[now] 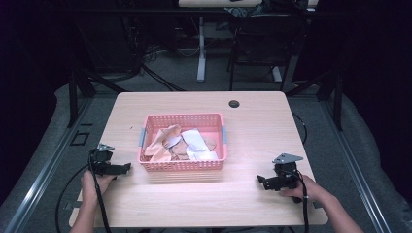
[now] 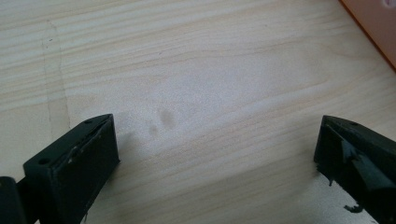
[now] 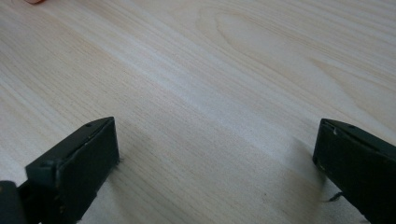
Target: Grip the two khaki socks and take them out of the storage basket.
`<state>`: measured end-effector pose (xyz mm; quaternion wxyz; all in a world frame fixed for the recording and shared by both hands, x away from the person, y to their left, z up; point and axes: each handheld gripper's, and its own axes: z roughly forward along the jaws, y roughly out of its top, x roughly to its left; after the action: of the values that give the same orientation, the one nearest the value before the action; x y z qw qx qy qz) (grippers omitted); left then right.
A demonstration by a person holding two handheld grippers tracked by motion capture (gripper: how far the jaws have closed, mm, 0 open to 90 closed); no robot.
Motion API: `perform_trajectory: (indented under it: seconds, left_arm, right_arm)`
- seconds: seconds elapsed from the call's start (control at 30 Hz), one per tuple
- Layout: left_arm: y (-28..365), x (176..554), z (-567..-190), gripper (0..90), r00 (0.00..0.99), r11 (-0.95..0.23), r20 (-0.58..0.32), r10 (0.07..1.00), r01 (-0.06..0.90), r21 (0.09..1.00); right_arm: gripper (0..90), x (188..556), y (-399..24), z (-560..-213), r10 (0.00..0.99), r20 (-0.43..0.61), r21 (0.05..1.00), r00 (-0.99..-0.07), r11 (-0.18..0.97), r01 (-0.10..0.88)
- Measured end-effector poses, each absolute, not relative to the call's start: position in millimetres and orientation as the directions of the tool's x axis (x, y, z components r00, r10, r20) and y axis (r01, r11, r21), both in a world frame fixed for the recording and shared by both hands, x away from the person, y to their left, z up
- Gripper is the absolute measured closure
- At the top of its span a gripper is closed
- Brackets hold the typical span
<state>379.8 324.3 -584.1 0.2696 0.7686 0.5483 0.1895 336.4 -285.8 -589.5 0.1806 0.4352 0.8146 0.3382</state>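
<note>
Centrally, pink basket (image 1: 182, 165) of cloths (image 1: 182, 142) on wooden table (image 1: 252, 126), left gripper (image 1: 127, 166) lower left, right gripper (image 1: 260, 180) lower right, both jaws wide, empty.

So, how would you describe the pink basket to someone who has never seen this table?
Look at the light wooden table in the high view. Near its middle, between the left gripper and the right gripper, stands the pink basket, a rectangular plastic one with perforated walls. It alone holds things: crumpled beige and white cloths.
</note>
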Motion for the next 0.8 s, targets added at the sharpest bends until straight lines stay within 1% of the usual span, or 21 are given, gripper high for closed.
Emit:
perform_trajectory:
  seconds: [0.8]
  left_arm:
    - [323.7, 379.8, -583.5, 0.0, 0.325, -0.254, -0.002, 0.946, 0.745, 0.617]
  right_arm:
    - [0.0, 336.5, -285.8, -589.6, 0.831, 0.001, 0.708, -0.556, 0.392, 0.587]
